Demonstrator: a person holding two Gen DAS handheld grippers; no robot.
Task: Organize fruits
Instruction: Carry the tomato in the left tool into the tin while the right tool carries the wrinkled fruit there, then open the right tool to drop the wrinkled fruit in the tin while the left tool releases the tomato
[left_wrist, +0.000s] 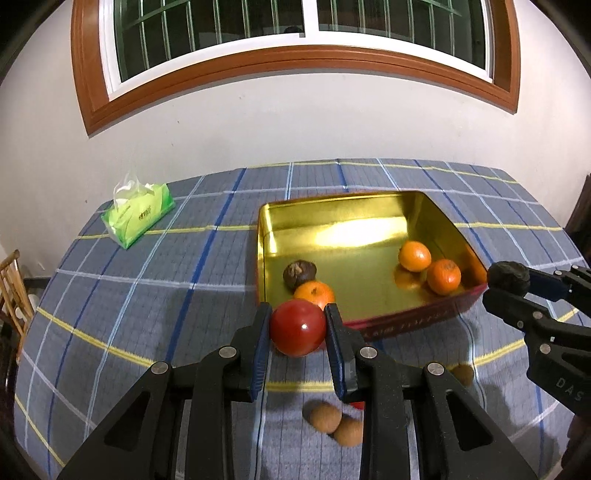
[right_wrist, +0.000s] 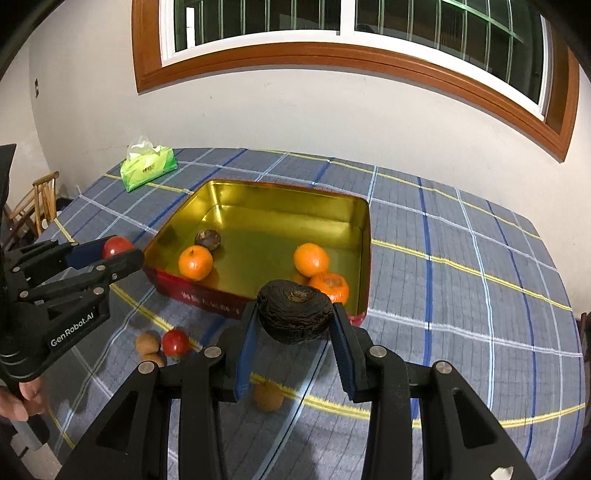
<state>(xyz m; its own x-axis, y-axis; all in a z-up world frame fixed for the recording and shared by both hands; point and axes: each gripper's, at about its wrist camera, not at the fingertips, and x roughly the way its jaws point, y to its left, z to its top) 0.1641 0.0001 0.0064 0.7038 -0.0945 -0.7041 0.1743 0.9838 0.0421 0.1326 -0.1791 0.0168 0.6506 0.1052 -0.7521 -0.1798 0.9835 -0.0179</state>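
My left gripper is shut on a red round fruit, held above the cloth just before the near left corner of the gold tin tray. My right gripper is shut on a dark wrinkled fruit, held above the tray's near right corner. In the tray lie three oranges and a dark brown fruit. On the cloth near me lie brown round fruits and a small red fruit.
A green tissue pack lies at the table's far left. The plaid-clothed table stands against a white wall under a window. A wooden chair stands past the left edge.
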